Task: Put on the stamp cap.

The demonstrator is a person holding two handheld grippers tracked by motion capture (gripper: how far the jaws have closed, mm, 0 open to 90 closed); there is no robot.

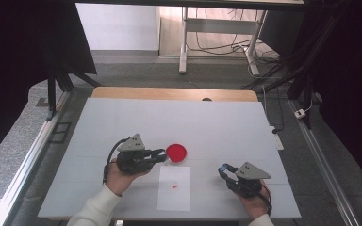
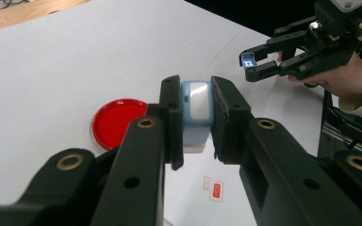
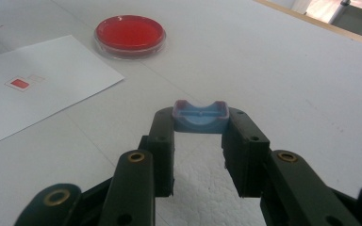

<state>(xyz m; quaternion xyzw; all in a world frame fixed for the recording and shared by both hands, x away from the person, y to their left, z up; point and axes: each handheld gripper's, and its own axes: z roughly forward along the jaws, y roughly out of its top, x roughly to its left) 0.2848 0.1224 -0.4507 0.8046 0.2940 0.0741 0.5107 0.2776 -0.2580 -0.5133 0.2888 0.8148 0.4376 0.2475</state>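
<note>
Across the middle of the high view spreads the white table (image 1: pixel 122 117); low at centre lies a white paper sheet (image 1: pixel 174 197) bearing a small red mark (image 1: pixel 174 187); just above it sits the red dish (image 1: pixel 176 152); left of centre, the left gripper (image 1: pixel 160 154) has its jaws clamped on a pale blue case (image 2: pixel 196 110); lower right, the right gripper (image 1: pixel 222 170) pinches a small blue cap (image 3: pixel 201 116) at its tips.

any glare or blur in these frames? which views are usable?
High view: dark edges, bright floor behind, red dish sharp. Left gripper view: near claw arms soft, glare on the held blue piece. Right gripper view: blue cap sharp, far table edge blurred.
</note>
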